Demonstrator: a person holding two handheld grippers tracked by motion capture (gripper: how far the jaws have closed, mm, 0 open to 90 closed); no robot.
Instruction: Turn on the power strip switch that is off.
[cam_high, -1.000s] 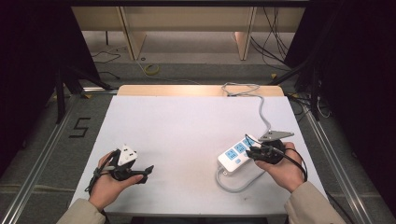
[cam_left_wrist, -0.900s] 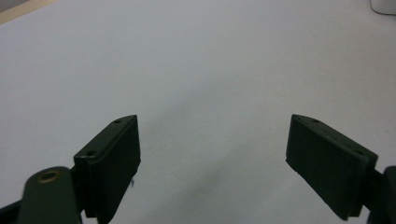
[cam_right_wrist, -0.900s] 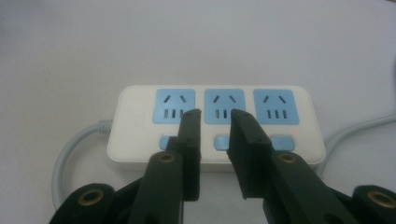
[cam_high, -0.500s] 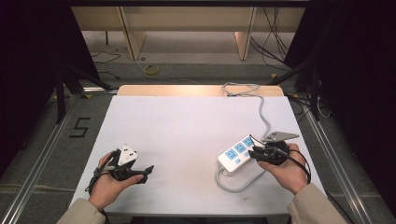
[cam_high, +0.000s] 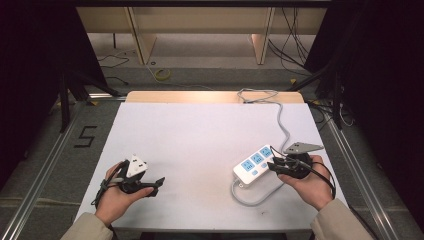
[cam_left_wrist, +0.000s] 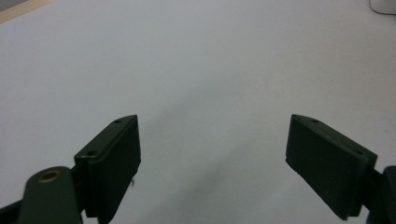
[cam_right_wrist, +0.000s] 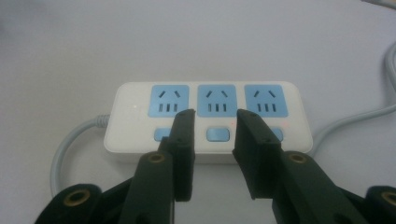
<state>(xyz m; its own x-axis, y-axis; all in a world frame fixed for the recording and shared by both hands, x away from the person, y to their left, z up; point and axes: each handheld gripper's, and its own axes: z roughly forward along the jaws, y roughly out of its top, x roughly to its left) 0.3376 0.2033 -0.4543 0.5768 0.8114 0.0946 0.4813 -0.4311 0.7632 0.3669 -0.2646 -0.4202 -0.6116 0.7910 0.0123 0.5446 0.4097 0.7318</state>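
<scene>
Opening hand-held gripper (cam_right_wrist: 212, 135) at power strip (cam_right_wrist: 140, 112)

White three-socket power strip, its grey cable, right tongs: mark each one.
White three-socket power strip with blue faces (cam_right_wrist: 208, 116): right gripper view, top face between the sockets and the switches.
Grey cable (cam_high: 281, 122): high view, run toward the table's far edge.
Right tongs (cam_right_wrist: 212, 135): right gripper view, midway between the tips.

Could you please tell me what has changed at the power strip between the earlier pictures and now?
The right tongs have just been opening in front of the power strip, with nothing between the jaws. The strip, its cable and the open left tongs stayed where they were.
</scene>
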